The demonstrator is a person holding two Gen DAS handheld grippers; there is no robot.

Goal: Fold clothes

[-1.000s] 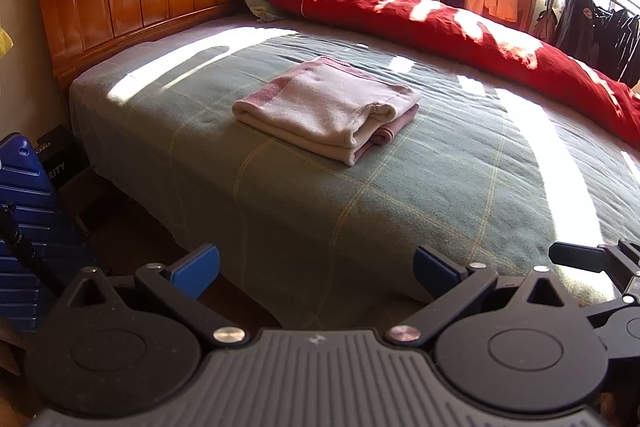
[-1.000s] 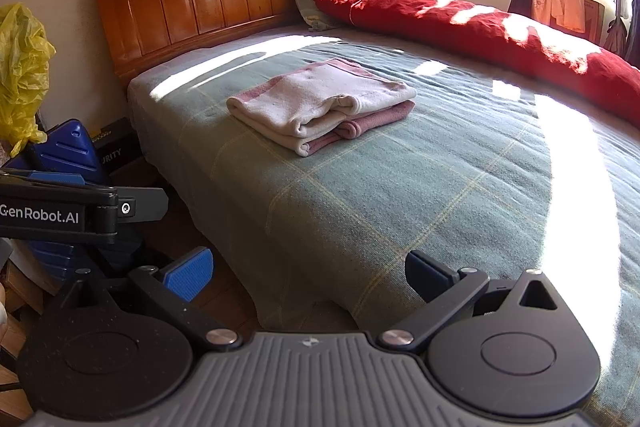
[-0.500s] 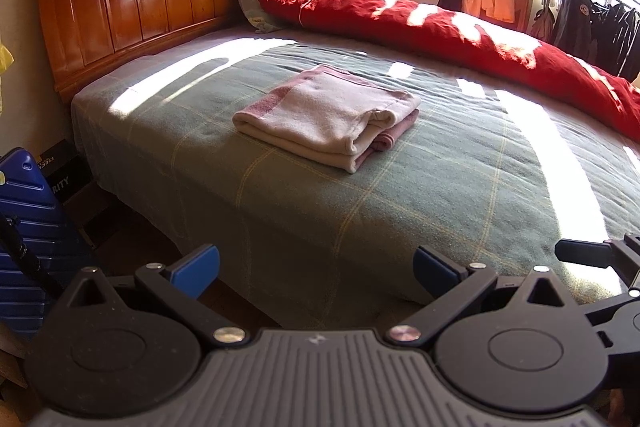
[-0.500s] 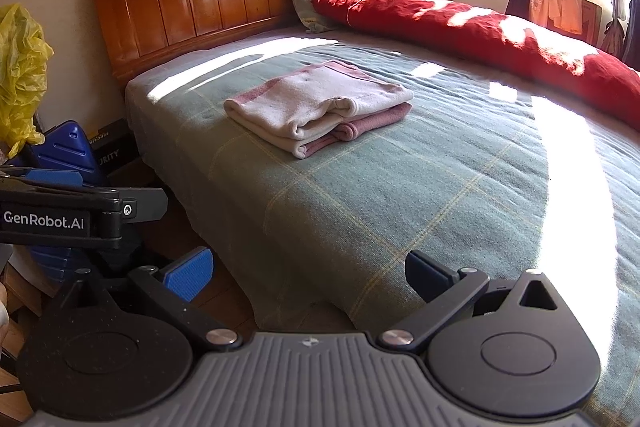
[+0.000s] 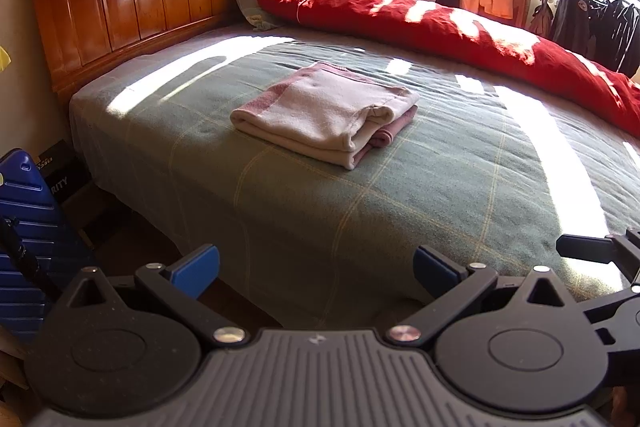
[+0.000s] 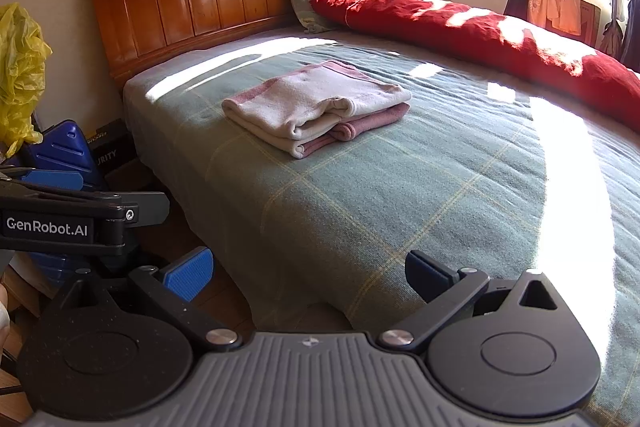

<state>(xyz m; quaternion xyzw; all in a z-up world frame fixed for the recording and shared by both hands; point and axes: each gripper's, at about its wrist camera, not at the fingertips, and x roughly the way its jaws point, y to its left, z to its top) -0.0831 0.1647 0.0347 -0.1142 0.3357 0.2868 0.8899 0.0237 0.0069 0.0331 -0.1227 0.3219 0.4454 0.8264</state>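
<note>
Folded garment (image 5: 324,115), pale pink over a darker rose layer, lying flat on the green blanket (image 5: 400,211), well ahead of both pairs of fingers and apart from them. Left gripper (image 5: 316,269) spread wide, holding nothing, low by the bed's near edge; right gripper (image 6: 308,271) likewise spread and empty. Probably soft, light and limp, likely fleece or knit: apt to sag and unroll if lifted by a single layer. Best taken at the thick rolled edge facing the fingers (image 6: 316,131), pinching all layers together, or at two corners, one per gripper. Looks already folded, so little left to do. No basket, drawer or box for clothes to be seen; only a blue case (image 6: 60,155) and a yellow bag (image 6: 20,67) off to the left of the fingers, contents hidden.
</note>
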